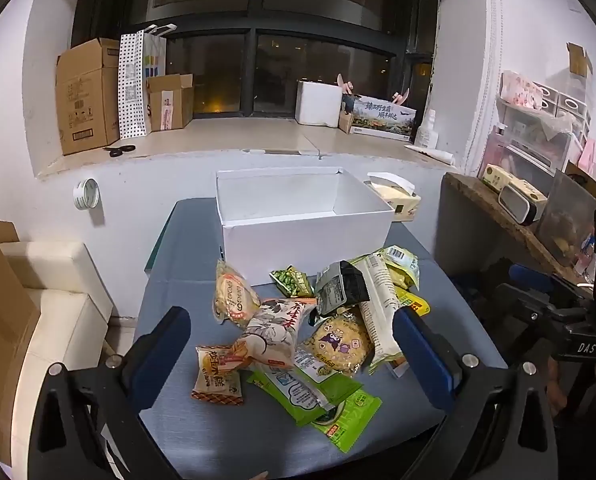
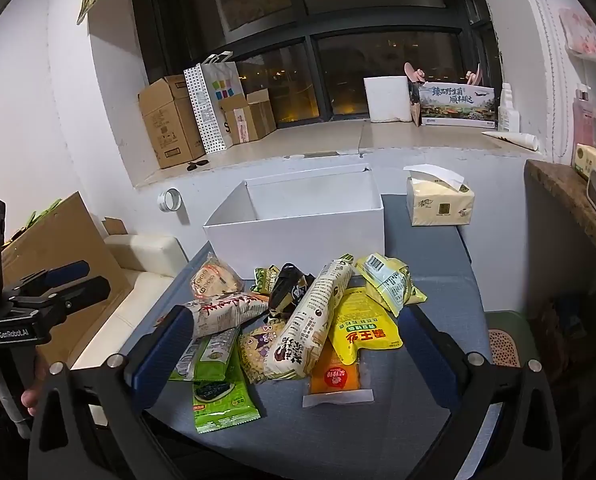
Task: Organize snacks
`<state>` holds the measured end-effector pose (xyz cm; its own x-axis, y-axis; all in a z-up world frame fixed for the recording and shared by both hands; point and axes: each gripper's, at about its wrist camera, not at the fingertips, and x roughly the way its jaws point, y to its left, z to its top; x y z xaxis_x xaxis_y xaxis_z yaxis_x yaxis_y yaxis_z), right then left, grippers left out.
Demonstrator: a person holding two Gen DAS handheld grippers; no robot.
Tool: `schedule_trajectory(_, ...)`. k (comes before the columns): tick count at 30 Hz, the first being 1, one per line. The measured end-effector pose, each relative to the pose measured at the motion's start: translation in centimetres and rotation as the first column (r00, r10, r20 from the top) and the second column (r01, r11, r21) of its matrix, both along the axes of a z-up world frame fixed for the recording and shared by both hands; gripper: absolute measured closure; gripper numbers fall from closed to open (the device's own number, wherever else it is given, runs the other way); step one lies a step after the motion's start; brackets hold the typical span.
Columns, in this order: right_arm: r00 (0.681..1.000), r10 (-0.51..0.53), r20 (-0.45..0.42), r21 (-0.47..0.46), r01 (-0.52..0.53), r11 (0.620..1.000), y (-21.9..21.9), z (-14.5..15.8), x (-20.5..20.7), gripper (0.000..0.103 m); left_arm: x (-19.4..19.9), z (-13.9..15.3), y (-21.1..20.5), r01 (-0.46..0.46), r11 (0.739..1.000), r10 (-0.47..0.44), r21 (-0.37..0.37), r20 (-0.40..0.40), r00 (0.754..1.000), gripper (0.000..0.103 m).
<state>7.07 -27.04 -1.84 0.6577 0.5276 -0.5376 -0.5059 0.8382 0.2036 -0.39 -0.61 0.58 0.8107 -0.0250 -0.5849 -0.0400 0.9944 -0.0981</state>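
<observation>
A: where's the snack pile [image 1: 309, 328]?
B: on the blue table [image 2: 429, 248], white box [image 1: 298, 216] at 12 o'clock behind it.
A: grippers?
B: left gripper [image 1: 292, 344] and right gripper [image 2: 294, 344] both spread wide, holding nothing.

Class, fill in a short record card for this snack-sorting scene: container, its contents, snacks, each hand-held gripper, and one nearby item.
container: white box, open top, at the table's far side
contents: no snacks visible inside
snacks: loose pile of packets on the grey table, in front of the box
left hand-held gripper: open, holding nothing
right hand-held gripper: open, holding nothing
nearby: tissue pack to the right of the box
</observation>
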Motion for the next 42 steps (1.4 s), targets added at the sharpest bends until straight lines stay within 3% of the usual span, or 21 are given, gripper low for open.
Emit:
schedule_trajectory(33,1.0,-0.001,0.007,-0.001,0.001,1.0,-0.1,0.0,-0.1,0.0,0.4,-0.4,-0.4,0.014,1.0,-0.014,0.017,-0.009,1.0,0.0)
schedule_trajectory(42,1.0,-0.011,-0.019,-0.018,0.011,1.0,0.4,-1.3,0.6,0.0,1.6,-1.0,-0.5,0.02,0.999,-0.018,0.042,-0.036,0.999,0.0)
